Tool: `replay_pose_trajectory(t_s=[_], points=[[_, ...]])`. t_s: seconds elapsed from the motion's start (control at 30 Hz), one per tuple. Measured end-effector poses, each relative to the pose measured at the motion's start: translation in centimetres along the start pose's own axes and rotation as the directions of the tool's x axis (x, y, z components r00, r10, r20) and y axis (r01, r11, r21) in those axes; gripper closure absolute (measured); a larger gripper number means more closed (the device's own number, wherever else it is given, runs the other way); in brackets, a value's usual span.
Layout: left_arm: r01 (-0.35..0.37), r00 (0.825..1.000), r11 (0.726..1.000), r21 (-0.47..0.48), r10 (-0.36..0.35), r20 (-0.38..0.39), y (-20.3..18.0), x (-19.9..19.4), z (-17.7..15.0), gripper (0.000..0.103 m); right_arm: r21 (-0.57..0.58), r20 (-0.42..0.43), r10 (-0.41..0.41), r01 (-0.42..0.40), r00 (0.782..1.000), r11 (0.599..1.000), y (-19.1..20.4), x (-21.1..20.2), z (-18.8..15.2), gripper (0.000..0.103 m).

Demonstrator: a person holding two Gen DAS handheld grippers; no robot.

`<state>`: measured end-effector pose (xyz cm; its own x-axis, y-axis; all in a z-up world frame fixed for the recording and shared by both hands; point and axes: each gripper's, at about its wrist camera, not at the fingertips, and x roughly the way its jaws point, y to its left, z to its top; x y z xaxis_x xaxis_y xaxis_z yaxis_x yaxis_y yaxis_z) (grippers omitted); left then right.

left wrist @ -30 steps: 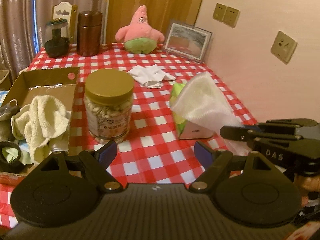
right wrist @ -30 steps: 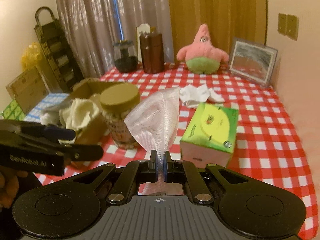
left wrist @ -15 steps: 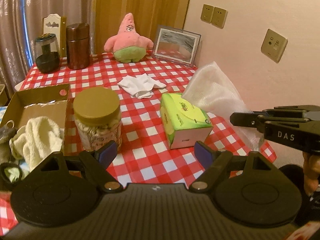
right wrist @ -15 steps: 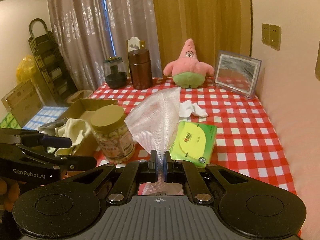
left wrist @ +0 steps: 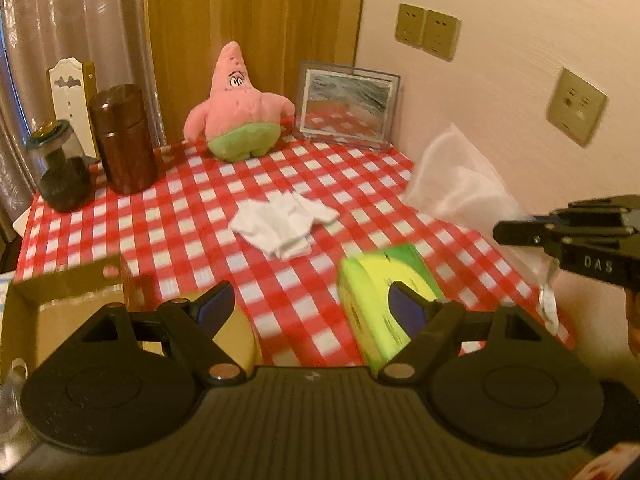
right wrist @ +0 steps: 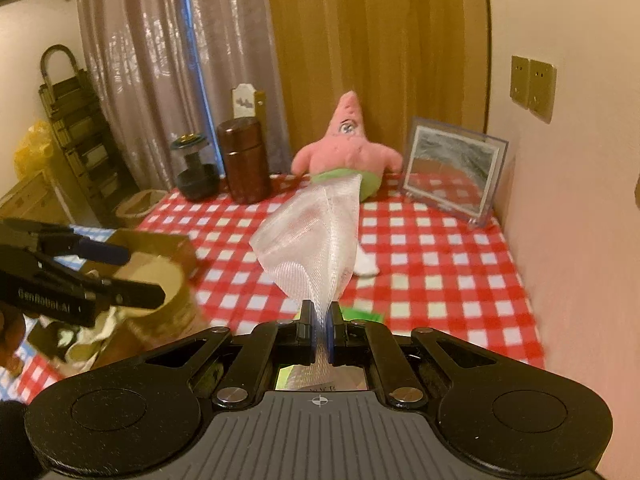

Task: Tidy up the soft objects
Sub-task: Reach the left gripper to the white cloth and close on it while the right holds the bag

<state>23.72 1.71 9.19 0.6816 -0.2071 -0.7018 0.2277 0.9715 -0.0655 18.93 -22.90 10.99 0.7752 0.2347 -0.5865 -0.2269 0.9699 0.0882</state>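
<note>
My right gripper [right wrist: 319, 334] pinches a sheer white mesh cloth [right wrist: 316, 240], held above the worktop's [right wrist: 440, 256] near edge; it fans upward and away from the pinch. My left gripper [left wrist: 308, 304] is spread, holding nothing. Its lower end is hidden between the fingers.

Left claw [left wrist: 310, 306] spread, seemingly empty.

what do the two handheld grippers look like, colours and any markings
Both are matte black plastic. Each has a ribbed grey-black body with a small crosshair mark, two round discs, silver pivot screws and angular linkage arms ending in blue pads. The left gripper reads "GenRobot.AI" on its side in the right wrist view; the right gripper reads "DAS" in the left wrist view. No cables or sleeves are visible.
</note>
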Motion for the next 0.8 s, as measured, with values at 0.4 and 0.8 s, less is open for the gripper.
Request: replay_pose_trajectory(t_s=[0.4,0.8], points=[[-0.006,0.993,0.999,-0.045,0.001,-0.116,2.0,11.3,6.8,0.02,-0.003,-0.069,-0.01,0.01,0.998,1.0,-4.3,8.4,4.8,0.098],[-0.061,0.962,0.98,-0.189,0.007,-0.272,4.9,22.8,9.2,0.017,0.061,-0.137,0.007,0.001,0.991,0.998,-9.0,16.8,6.0,0.098]])
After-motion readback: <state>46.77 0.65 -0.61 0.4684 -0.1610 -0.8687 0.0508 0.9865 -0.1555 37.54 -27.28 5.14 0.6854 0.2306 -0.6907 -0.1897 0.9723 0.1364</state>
